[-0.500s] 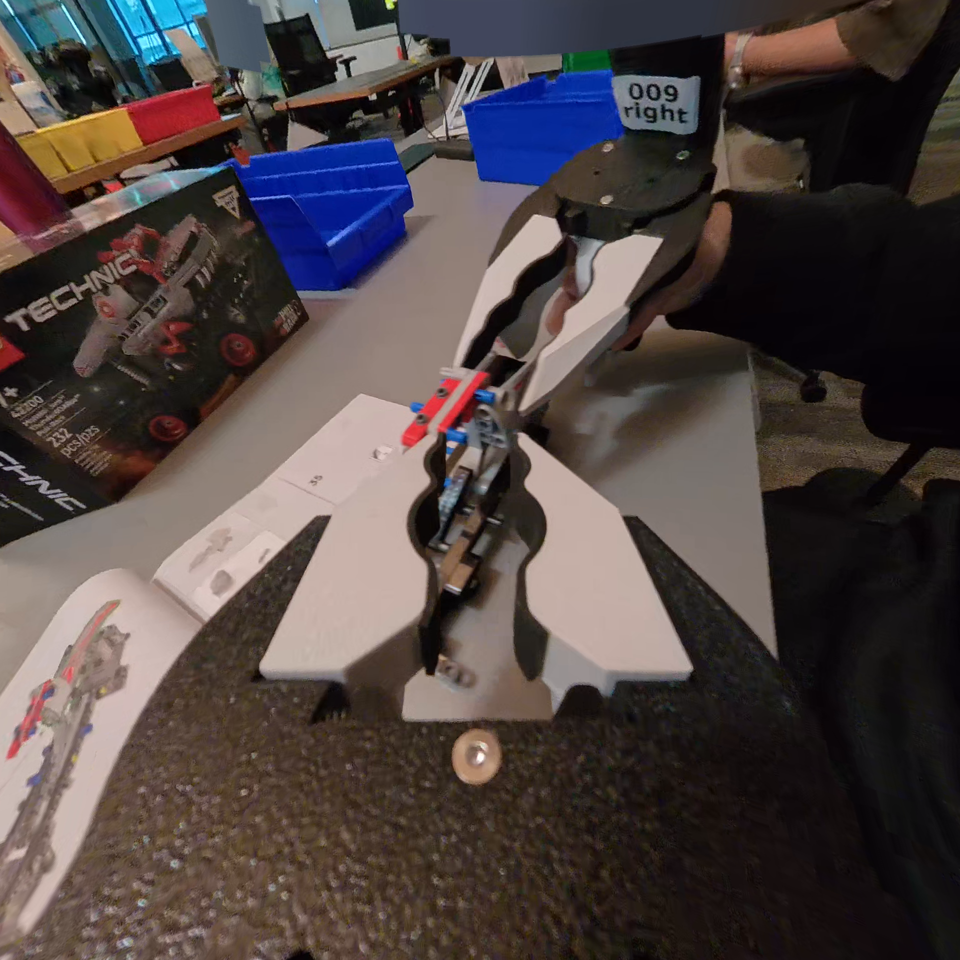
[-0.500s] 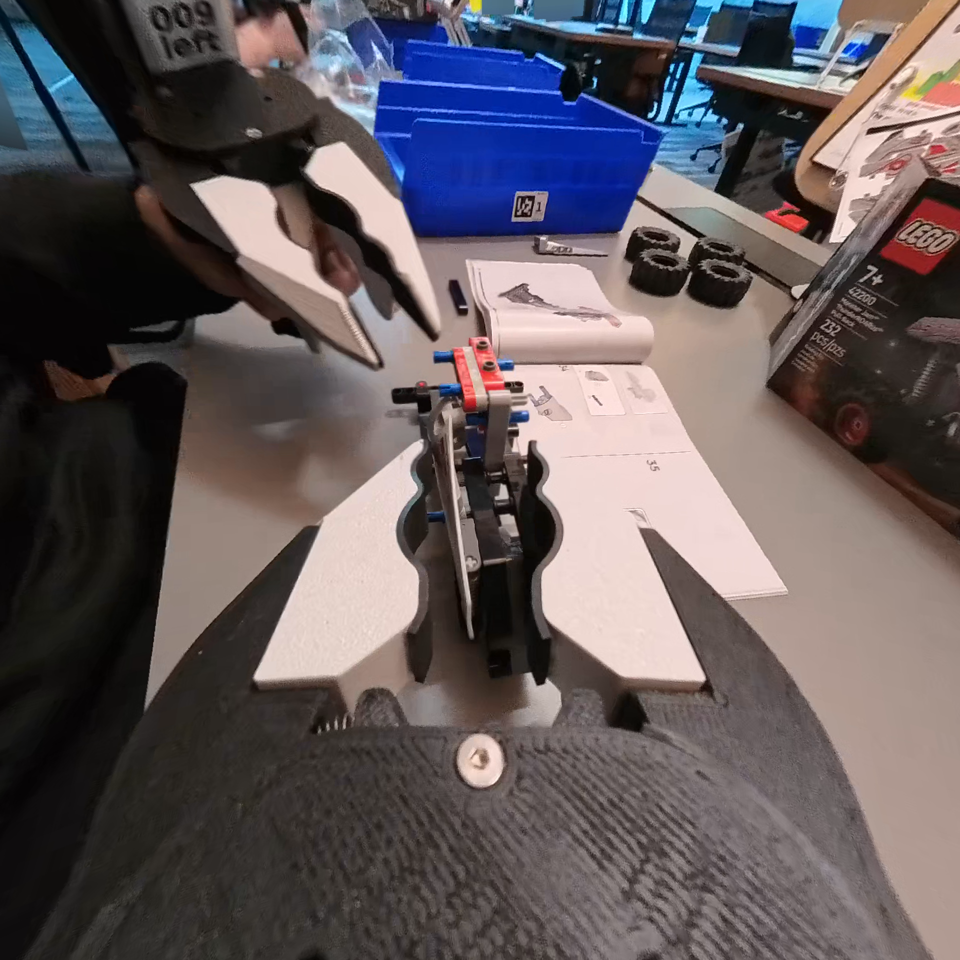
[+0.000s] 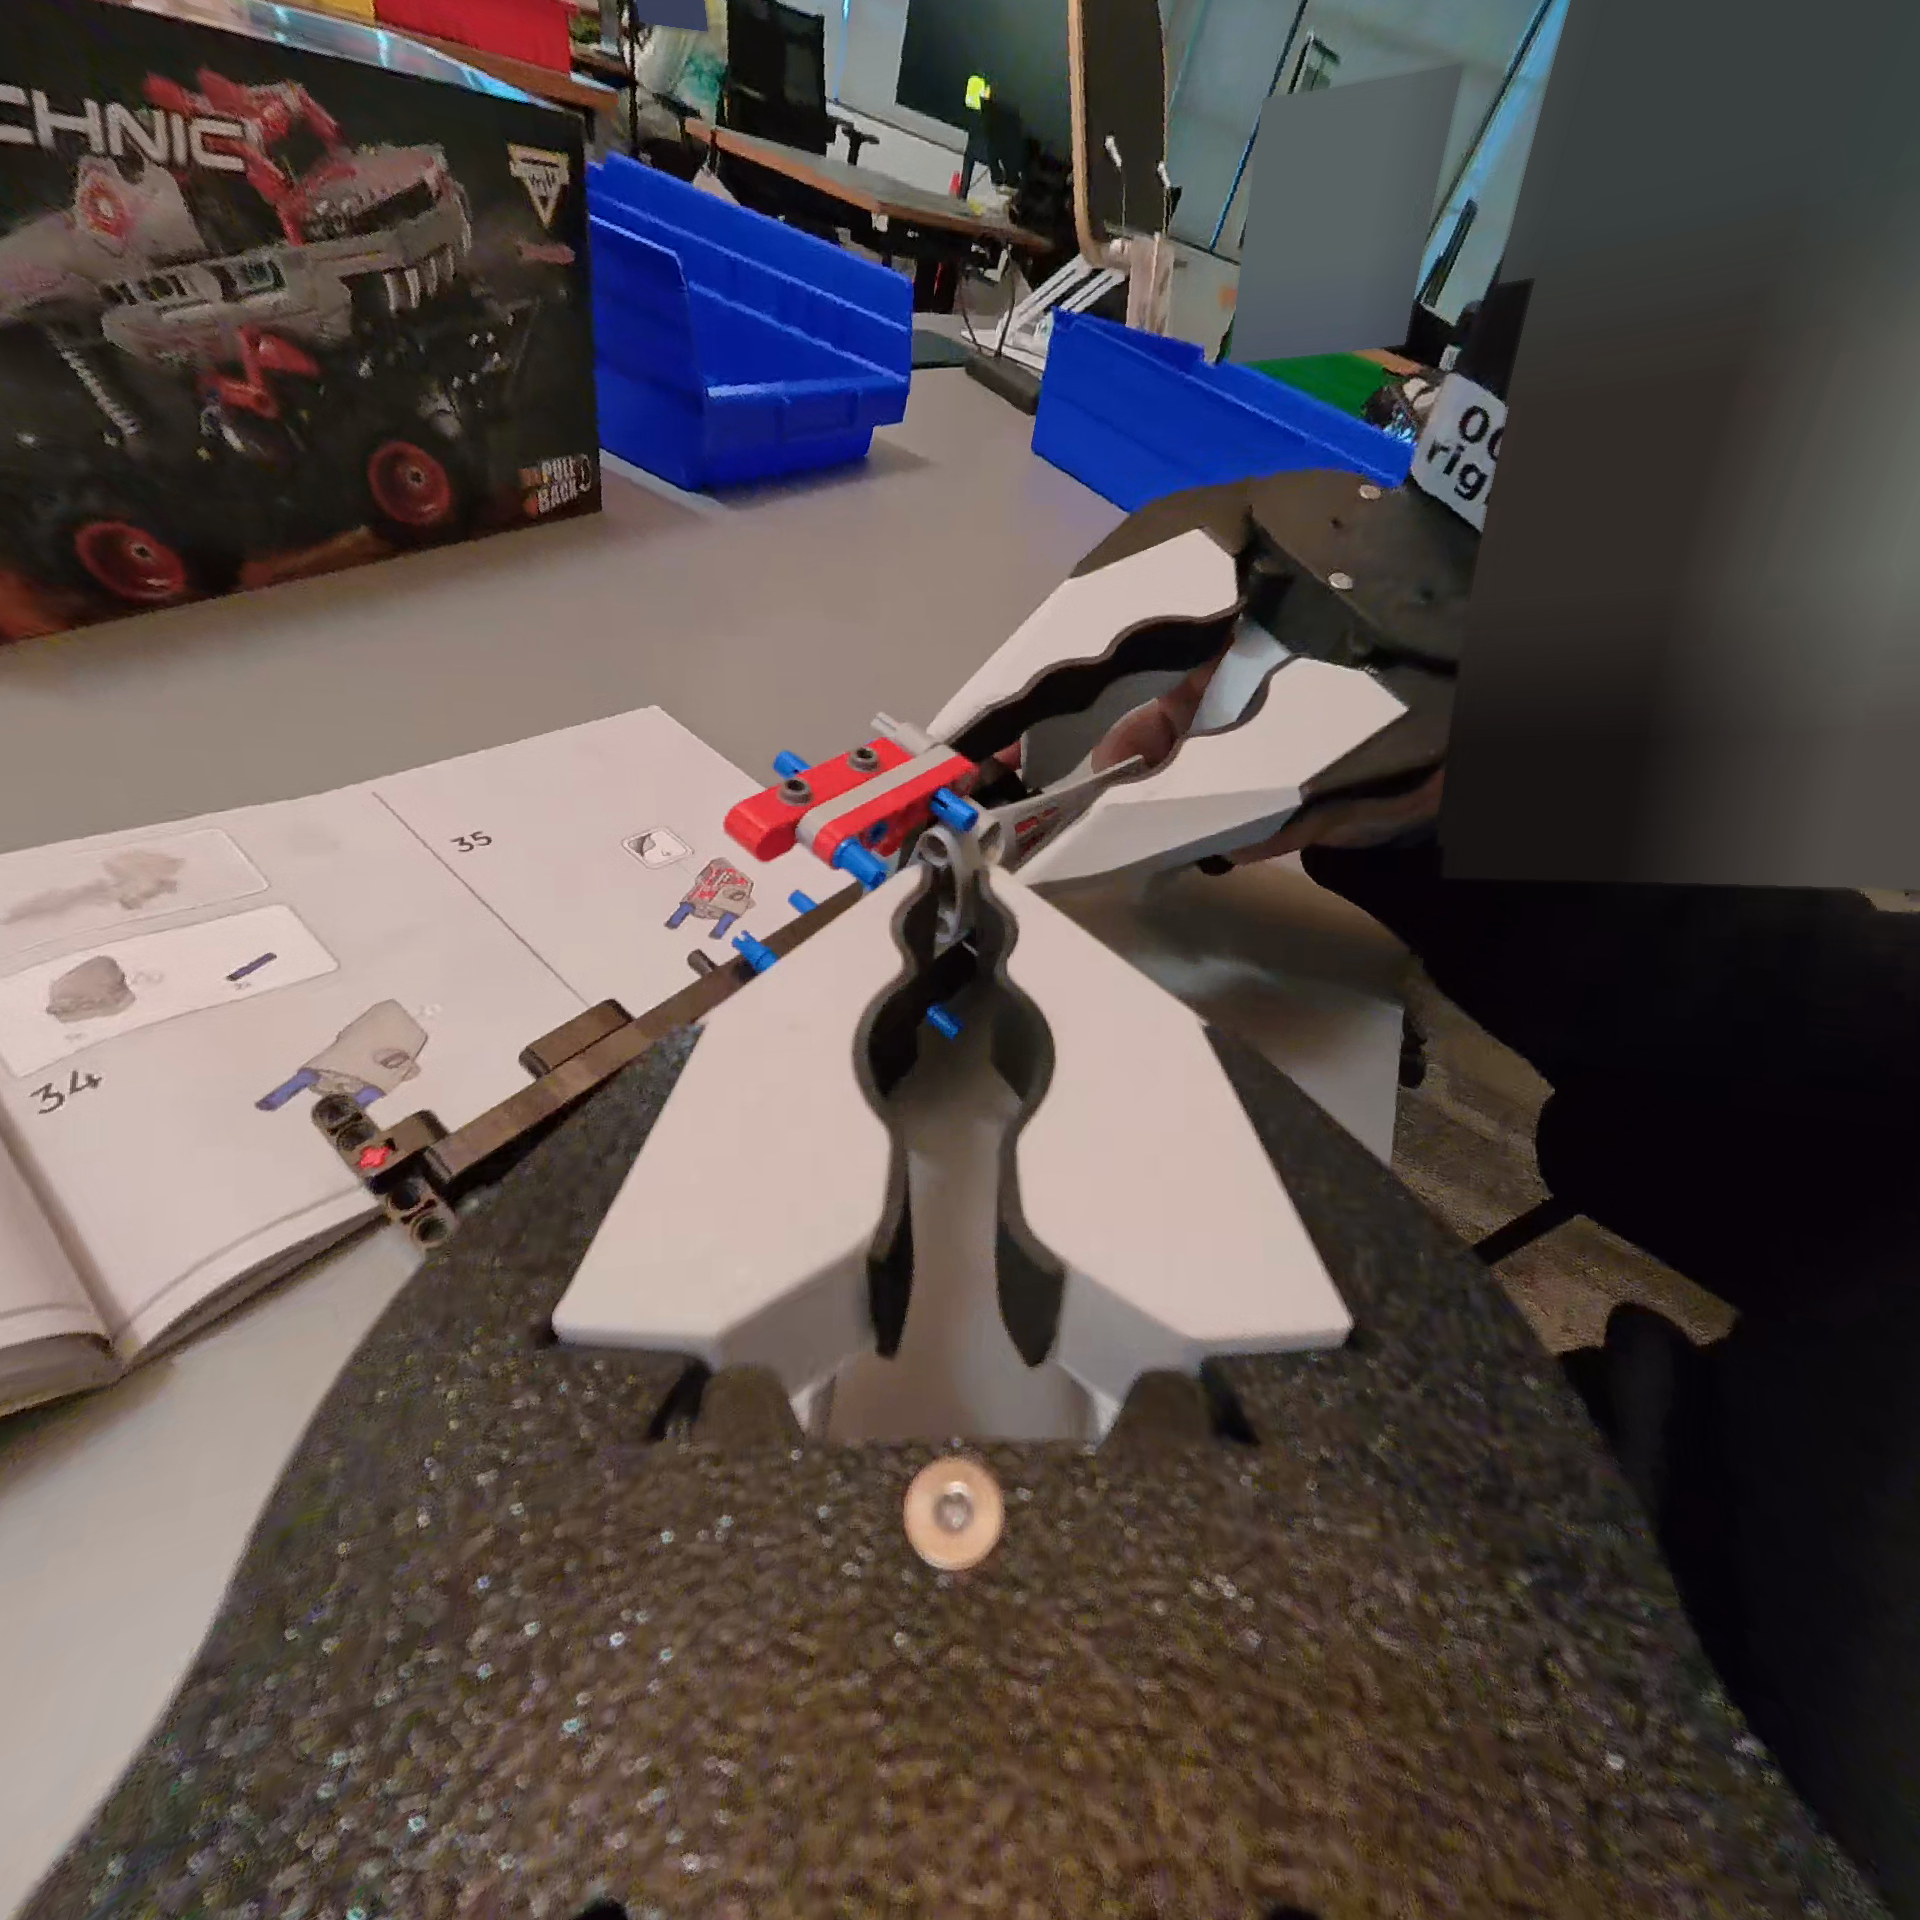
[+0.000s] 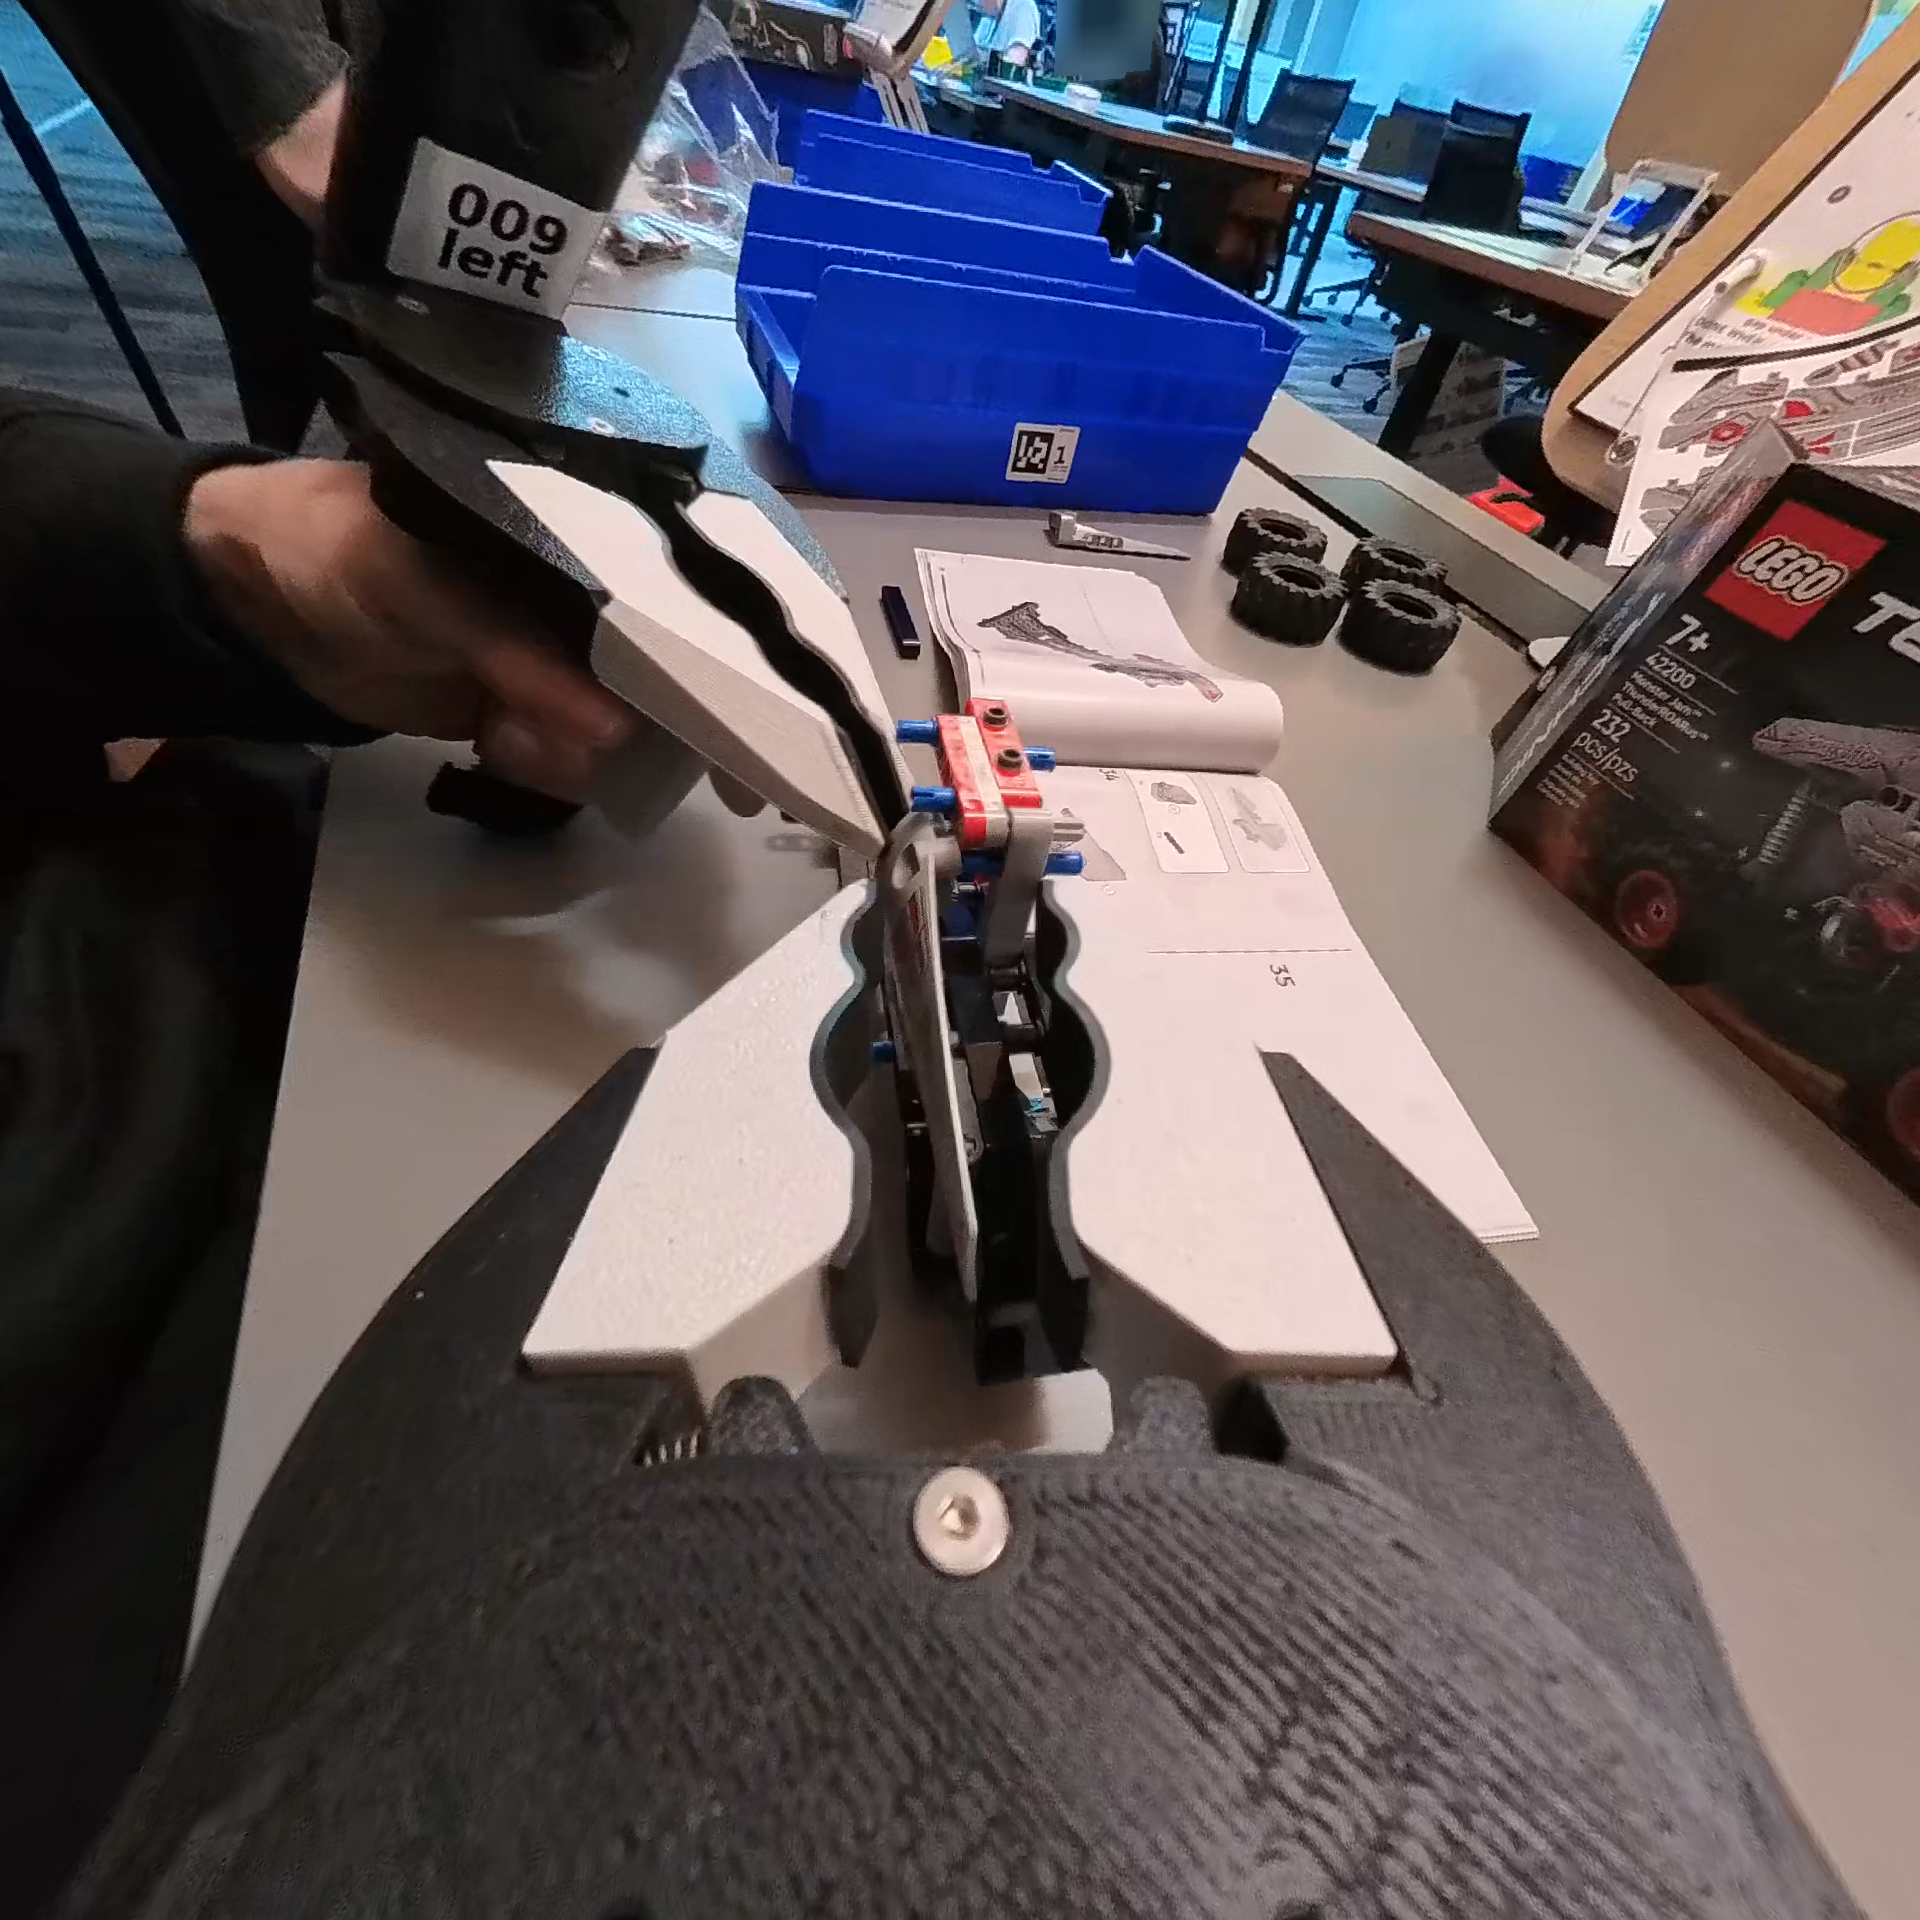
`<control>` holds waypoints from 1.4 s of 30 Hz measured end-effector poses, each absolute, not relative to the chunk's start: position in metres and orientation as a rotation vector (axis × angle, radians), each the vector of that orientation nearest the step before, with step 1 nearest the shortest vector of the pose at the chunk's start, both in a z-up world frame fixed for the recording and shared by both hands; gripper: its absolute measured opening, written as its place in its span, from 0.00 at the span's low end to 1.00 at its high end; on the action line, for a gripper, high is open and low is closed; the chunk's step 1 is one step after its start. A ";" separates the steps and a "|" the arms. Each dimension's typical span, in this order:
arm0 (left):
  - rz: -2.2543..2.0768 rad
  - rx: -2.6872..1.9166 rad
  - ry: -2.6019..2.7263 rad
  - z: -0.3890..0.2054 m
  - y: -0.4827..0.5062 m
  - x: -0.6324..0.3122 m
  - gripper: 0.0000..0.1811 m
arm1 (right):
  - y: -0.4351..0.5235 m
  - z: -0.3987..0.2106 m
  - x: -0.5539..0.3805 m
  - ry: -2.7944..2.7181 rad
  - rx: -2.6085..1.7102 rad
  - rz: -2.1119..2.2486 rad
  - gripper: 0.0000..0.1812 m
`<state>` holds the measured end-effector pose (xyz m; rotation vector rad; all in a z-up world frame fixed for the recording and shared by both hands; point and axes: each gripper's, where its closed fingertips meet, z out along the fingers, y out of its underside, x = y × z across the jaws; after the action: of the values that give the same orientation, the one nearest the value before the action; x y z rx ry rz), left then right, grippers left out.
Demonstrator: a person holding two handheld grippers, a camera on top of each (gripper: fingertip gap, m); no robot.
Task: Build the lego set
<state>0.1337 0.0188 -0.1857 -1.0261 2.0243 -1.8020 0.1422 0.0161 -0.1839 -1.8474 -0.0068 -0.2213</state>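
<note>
Since half a second ago the left gripper has dropped, its nearly closed tips now pinching a grey piece at the model's top. Right gripper clamps the model above the open booklet.

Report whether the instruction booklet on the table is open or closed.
Open. The instruction booklet lies flat on the table showing two numbered step pages; in the right wrist view its far pages curl over.
</note>
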 end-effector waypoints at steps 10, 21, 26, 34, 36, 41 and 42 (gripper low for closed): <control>-1.681 -0.981 2.051 -0.187 0.019 0.138 0.02 | 0.019 -0.184 0.153 0.086 -1.845 -0.247 0.22; -1.665 -0.938 2.068 -0.188 0.018 0.138 0.02 | 0.020 -0.186 0.147 0.029 -1.937 -0.163 0.15; -1.656 -0.910 2.087 -0.188 0.017 0.138 0.02 | 0.020 -0.186 0.148 0.017 -1.966 -0.074 0.15; -1.665 -0.946 2.081 -0.188 0.021 0.143 0.01 | 0.025 -0.187 0.153 0.000 -1.952 -0.100 0.15; -1.685 -0.957 2.073 -0.188 0.021 0.143 0.01 | 0.026 -0.187 0.152 0.007 -1.943 -0.103 0.15; -1.730 -0.976 2.061 -0.188 0.022 0.144 0.01 | 0.027 -0.186 0.153 0.025 -1.929 -0.111 0.15; -1.723 -0.973 2.061 -0.188 0.023 0.145 0.01 | 0.028 -0.186 0.154 0.032 -1.928 -0.124 0.15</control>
<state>0.1450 0.0226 -0.1880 -0.9732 2.0607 -1.7226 0.1544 0.0285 -0.1860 -1.9277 0.0315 -0.1240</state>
